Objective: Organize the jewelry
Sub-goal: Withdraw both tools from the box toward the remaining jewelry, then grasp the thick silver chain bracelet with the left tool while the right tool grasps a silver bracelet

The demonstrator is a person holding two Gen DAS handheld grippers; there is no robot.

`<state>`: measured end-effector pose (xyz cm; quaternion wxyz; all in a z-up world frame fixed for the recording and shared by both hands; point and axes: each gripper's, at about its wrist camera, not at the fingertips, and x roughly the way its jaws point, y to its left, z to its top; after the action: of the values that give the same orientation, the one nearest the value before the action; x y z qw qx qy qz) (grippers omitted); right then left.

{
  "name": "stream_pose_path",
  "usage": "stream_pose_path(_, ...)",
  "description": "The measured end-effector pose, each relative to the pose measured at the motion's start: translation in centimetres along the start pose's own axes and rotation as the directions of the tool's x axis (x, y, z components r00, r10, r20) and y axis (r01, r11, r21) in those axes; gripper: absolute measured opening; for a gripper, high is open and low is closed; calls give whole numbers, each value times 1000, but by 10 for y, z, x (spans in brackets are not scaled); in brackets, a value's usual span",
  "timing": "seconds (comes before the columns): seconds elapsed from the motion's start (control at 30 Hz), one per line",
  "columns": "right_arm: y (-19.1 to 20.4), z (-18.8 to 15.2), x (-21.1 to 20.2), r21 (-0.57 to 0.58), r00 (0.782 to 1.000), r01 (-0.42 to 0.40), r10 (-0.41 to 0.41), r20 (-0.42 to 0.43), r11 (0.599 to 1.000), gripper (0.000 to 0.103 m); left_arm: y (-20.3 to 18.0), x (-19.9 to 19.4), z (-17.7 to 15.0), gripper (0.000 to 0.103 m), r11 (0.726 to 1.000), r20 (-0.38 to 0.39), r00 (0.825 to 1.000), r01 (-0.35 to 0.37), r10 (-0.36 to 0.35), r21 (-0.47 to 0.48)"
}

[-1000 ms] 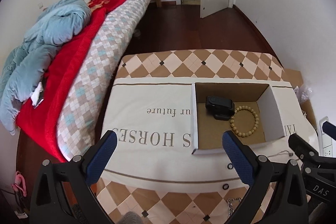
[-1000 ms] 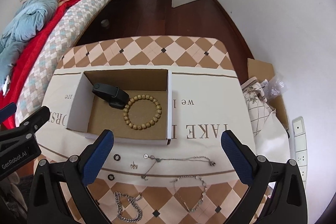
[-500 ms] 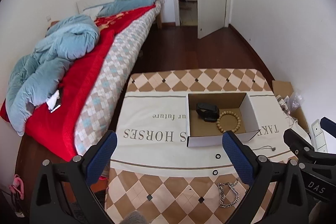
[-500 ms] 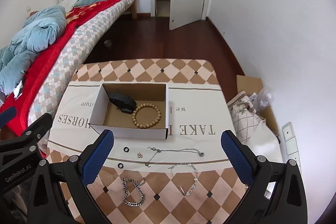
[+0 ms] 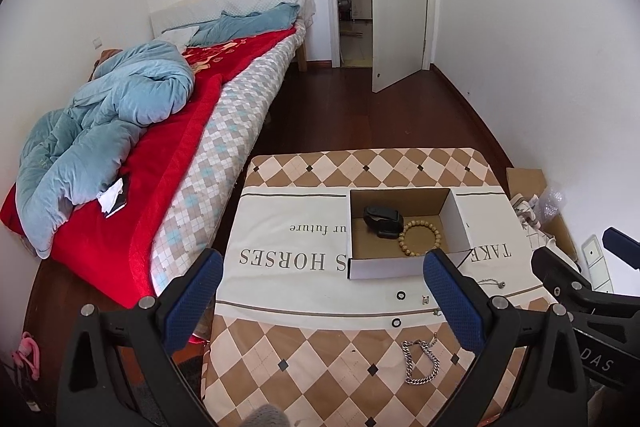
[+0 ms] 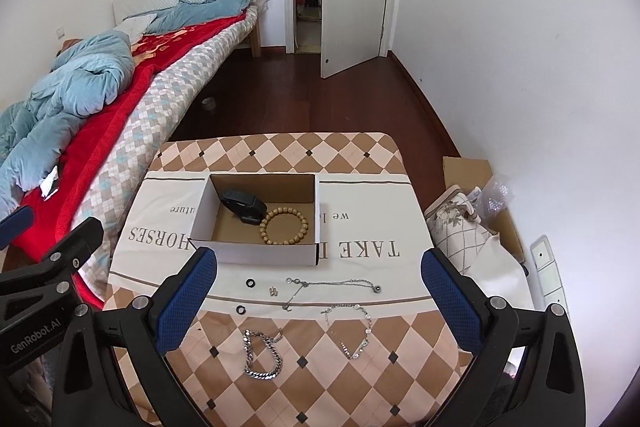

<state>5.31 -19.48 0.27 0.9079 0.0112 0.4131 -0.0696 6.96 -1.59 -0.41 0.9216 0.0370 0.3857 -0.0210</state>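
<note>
Jewelry is spread over a checkered table (image 6: 360,151). A wooden bead bracelet (image 6: 284,226) and a black watch (image 6: 244,206) are held inside an open cardboard box (image 6: 256,255) at the far middle. Near the box, two black rings (image 6: 251,283), a thin silver necklace (image 6: 332,283), a crystal bracelet (image 6: 352,323) and a heavy chain bracelet (image 6: 262,355) are laid on the cloth. The left gripper (image 5: 322,301) and the right gripper (image 6: 318,297) are held above the near edge, fingers spread wide, nothing grasped.
</note>
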Motion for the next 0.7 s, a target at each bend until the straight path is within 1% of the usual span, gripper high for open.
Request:
stream_pose_path(0.07, -2, -2, 1, 8, 1000, -9, 9, -1, 1000, 103, 0, 3, -4, 102, 1000, -9, 1000, -5, 5, -3)
stream_pose_path(0.13, -6, -8, 5, 24, 1000, -13, 13, -14, 1000, 103, 0, 12, -13, 102, 999, -32, 999, -33, 33, 0)
stream_pose_path(0.23, -18, -24, 18, 67, 998, -1, 5, -60, 998, 103, -2, 31, -28, 102, 998, -75, 995, -66, 68, 19)
stream_pose_path(0.3, -26, -37, 29, 84, 996, 7, 1, -91, 996, 103, -2, 48, -41, 102, 996, -117, 989, -86, 89, 30)
stream_pose_path(0.37, -34, -52, 46, 96, 991, 3, 10, -134, 995, 96, -4, 65, -54, 102, 994, -158, 981, -102, 109, 48)
stream_pose_path(0.43, -37, -70, 70, 107, 978, -11, 33, -208, 994, 78, -7, 87, -71, 102, 990, -213, 968, -118, 131, 73)
stream_pose_path(0.47, -38, -78, 81, 121, 969, -32, 61, -238, 992, 76, -8, 95, -78, 102, 988, -233, 962, -126, 143, 87)
stream_pose_path(0.5, -38, -91, 97, 143, 955, -56, 95, -282, 988, 75, -10, 107, -87, 102, 985, -261, 952, -135, 158, 104)
stream_pose_path(0.57, -33, -111, 119, 162, 932, -82, 133, -336, 983, 72, -9, 123, -101, 102, 982, -305, 936, -146, 176, 121)
stream_pose_path(0.6, -29, -119, 126, 166, 924, -87, 141, -355, 982, 70, -9, 129, -106, 102, 982, -327, 928, -144, 178, 126)
stream_pose_path(0.63, -26, -130, 136, 186, 910, -108, 172, -377, 977, 67, -8, 136, -111, 102, 982, -346, 921, -139, 176, 128)
stream_pose_path(0.7, -28, -140, 143, 214, 909, -88, 166, -382, 973, 66, -8, 144, -118, 102, 986, -382, 912, -117, 153, 117)
